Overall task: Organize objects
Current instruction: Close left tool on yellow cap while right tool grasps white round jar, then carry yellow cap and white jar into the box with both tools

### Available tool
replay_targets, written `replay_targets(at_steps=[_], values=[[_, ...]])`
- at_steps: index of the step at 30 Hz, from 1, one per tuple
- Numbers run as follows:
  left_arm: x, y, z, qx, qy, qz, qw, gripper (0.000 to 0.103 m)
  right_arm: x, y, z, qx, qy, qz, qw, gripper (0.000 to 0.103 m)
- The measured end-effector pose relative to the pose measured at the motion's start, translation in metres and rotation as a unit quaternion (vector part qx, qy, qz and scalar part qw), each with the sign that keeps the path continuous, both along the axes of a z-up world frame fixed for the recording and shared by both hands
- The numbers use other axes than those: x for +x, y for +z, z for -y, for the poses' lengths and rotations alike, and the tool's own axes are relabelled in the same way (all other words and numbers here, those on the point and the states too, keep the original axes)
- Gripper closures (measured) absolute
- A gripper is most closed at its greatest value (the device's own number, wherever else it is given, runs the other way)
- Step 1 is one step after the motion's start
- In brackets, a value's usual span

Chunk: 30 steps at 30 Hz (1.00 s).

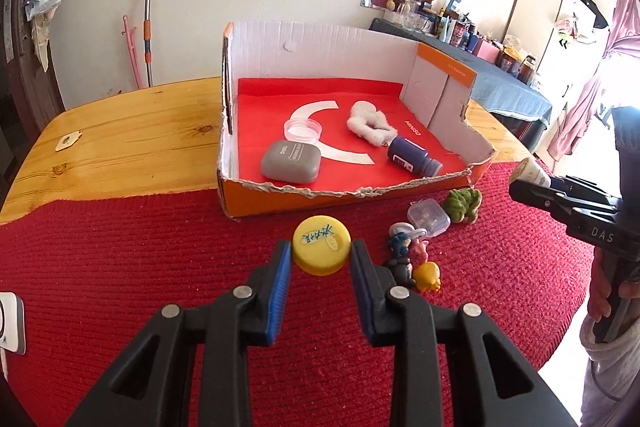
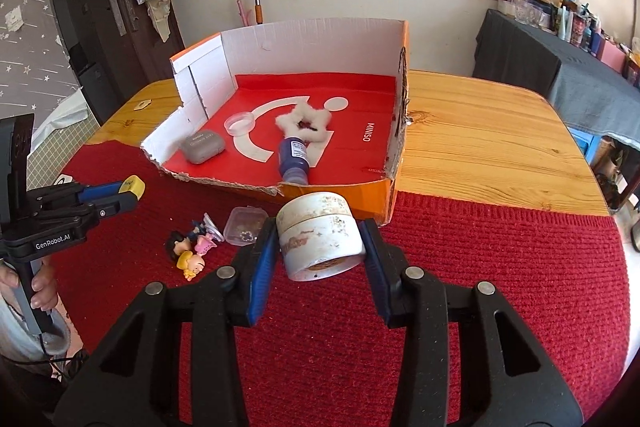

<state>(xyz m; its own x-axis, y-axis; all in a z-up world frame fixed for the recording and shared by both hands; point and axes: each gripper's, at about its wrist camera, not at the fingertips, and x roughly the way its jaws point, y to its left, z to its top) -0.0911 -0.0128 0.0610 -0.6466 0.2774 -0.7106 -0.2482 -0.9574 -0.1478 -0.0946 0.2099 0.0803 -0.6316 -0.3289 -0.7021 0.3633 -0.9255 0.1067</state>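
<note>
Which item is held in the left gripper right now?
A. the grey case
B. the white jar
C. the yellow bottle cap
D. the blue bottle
C: the left gripper has its jaws shut on the yellow bottle cap, above the red mat and outside the box.

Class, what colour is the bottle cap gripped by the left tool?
Yellow, with blue writing on top; the bottle cap shows best in the left wrist view.
</note>
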Motion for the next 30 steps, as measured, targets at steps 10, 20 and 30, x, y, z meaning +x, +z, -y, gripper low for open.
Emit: replay_targets(at_steps=[10,20,30], values=[[0.0,0.023,-0.012,0.004,-0.025,-0.015,0.9996,0.072,0.003,0.016,0.006,-0.002,0.009,-0.013,1.0,0.064],[-0.053,0.028,-0.044,-0.01,-0.078,0.019,0.9967,0.072,-0.055,0.045,0.037,0.16,0.048,0.007,0.986,0.064],[-0.105,0.005,-0.062,-0.026,-0.114,0.069,0.9908,0.072,-0.116,0.004,0.073,0.298,0.12,0.164,0.933,0.064]])
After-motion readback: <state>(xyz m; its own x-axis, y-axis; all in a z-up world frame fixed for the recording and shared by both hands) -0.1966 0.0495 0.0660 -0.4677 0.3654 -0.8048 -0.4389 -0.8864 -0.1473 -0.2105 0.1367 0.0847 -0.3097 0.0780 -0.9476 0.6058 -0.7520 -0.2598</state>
